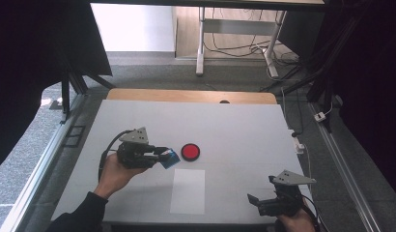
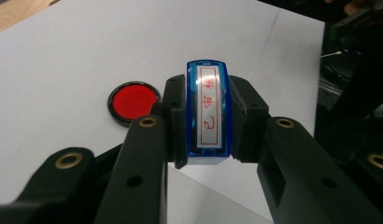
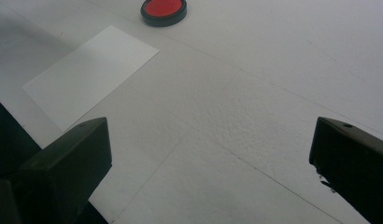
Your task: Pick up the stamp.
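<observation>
A blue stamp with a white face and red characters sits clamped between the jaws of my left gripper, face up toward the camera. From above, the left gripper holds the stamp just left of a round red ink pad in a black rim. A white sheet of paper lies in front of the pad. My right gripper rests near the table's front right, jaws wide apart and empty, facing the paper and the ink pad.
The white table top has a wooden strip at its far edge. Black frame legs, cables and a desk stand on the floor beyond. A dark curtain hangs at both sides.
</observation>
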`<state>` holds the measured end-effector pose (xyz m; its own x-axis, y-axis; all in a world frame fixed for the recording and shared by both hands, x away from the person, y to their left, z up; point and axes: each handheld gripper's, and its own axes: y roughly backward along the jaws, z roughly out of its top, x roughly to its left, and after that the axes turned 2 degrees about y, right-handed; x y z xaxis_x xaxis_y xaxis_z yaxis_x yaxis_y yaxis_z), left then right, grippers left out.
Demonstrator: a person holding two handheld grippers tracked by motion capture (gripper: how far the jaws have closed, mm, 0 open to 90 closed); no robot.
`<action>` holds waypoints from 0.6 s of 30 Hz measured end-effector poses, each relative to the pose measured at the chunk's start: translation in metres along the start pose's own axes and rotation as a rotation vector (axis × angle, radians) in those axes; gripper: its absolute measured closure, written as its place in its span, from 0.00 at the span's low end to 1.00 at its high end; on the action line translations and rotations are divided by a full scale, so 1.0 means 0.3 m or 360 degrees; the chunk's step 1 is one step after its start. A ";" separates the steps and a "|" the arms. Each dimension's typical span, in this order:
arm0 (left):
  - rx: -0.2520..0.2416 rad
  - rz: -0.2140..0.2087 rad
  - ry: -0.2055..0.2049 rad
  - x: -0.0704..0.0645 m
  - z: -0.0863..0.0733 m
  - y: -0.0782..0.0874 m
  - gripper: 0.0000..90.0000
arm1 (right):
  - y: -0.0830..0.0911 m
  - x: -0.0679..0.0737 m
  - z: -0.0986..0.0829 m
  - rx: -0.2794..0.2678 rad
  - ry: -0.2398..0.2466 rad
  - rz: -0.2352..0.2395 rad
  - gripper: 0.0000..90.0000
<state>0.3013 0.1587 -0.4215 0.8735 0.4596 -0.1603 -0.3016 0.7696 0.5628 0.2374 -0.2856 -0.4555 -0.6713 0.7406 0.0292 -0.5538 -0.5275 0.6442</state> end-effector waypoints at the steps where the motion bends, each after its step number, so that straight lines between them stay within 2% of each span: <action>1: -0.0004 -0.0008 -0.0005 -0.005 0.002 -0.002 0.78 | -0.001 0.001 0.000 0.0002 0.0002 0.0000 0.00; 10: -0.0046 -0.0105 -0.0037 -0.037 0.020 -0.011 0.78 | -0.002 0.002 0.001 0.0009 0.0004 -0.0001 0.00; 18: -0.0052 -0.0138 -0.0048 -0.047 0.025 -0.015 0.78 | -0.002 0.002 0.001 0.0011 0.0005 -0.0001 0.00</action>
<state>0.2933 0.1453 -0.4157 0.9079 0.3775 -0.1822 -0.2365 0.8202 0.5209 0.2375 -0.2848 -0.4557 -0.6725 0.7396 0.0266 -0.5509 -0.5243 0.6493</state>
